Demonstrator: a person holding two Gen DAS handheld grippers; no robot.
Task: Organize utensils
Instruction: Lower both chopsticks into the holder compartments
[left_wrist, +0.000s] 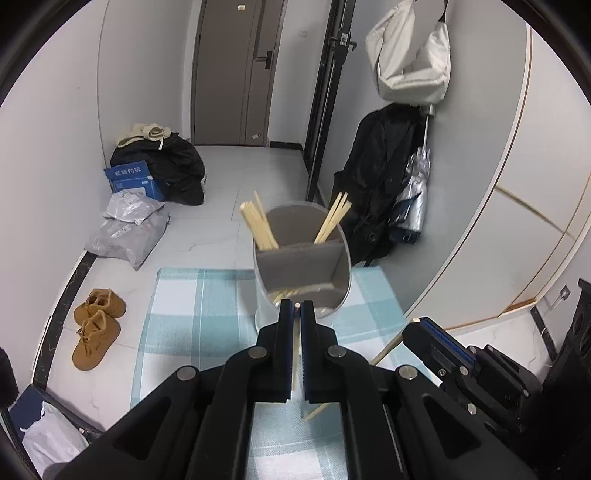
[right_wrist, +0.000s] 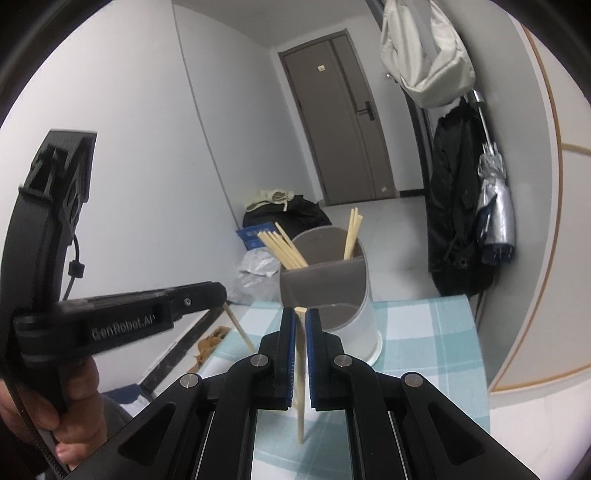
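Pale tiled floor runs back to a grey door (left_wrist: 236, 70), and a table under a blue-and-white checked cloth (left_wrist: 192, 314) fills the foreground. At far left, brown shoes (left_wrist: 96, 326) sit on the tiles, with grey parcel bags (left_wrist: 127, 230) and a blue box (left_wrist: 135, 181) beyond them. In the right wrist view a hand (right_wrist: 51, 402) holds the left gripper (right_wrist: 223, 291), clamped on a single chopstick (right_wrist: 240, 326) that slants down from its tip. At centre, a white holder (left_wrist: 266, 302) with a grey divider stands on the cloth, more chopsticks (left_wrist: 258, 227) leaning out of its far left and far right compartments. Just before the holder, the right gripper (right_wrist: 300, 314) is closed on another chopstick (right_wrist: 301, 406), held nearly upright. At right, a black coat (left_wrist: 384, 184) and a folded umbrella (left_wrist: 415, 199) hang against the wall.
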